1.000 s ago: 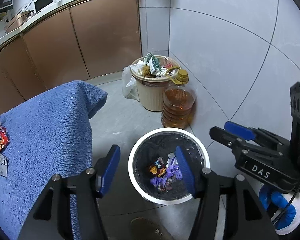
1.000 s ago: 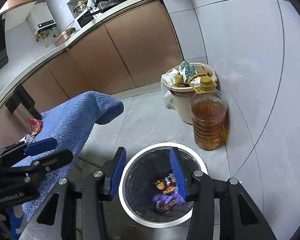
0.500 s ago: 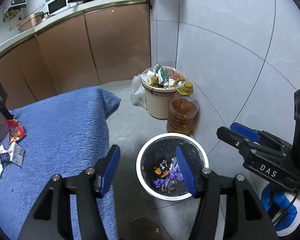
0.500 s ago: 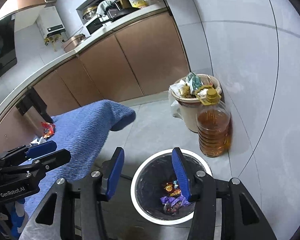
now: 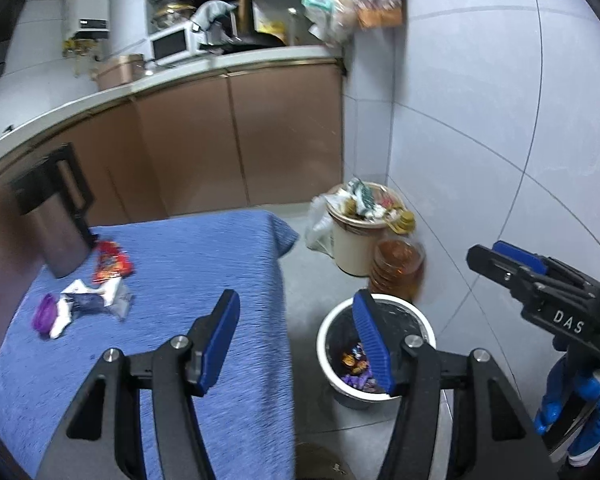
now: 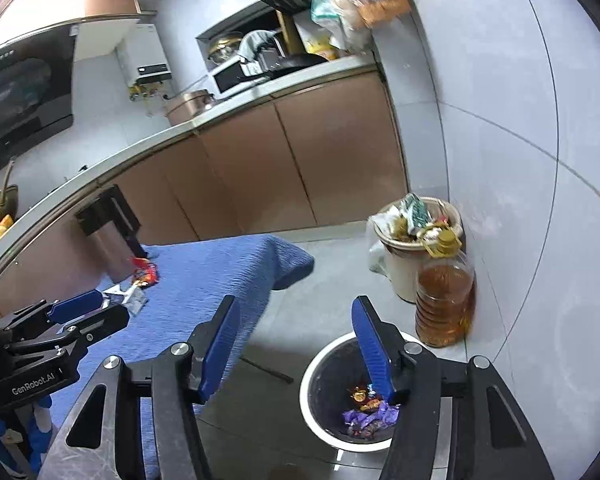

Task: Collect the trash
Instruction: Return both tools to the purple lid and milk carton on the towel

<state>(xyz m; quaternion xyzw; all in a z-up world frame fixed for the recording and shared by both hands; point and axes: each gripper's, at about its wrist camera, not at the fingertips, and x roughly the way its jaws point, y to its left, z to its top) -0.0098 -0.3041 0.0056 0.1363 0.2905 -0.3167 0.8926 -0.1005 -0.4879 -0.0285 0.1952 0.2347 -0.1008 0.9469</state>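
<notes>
Looking at it now, both tools have swung up off the white bin [image 5: 374, 354] toward the blue-covered counter [image 5: 204, 264]. Left tool [image 5: 296, 338] released, empty; right tool [image 6: 296, 344] jaws just widened, empty. Remaining wrappers [image 5: 96, 296] sit left of the bin.

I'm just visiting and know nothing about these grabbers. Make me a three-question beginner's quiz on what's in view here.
1. True or false: the left gripper is holding a wrapper.
2. Where does the uncollected trash lie? A) on the blue cloth B) on the floor C) on the counter
3. Fill in: beside the white-rimmed bin stands a big bottle of amber ____.

Key: 1 false, its jaws are open and empty, as are those of the right gripper, whose jaws have just been opening. 2 A, the red wrapper and white wrappers. 3 liquid, probably oil.
</notes>
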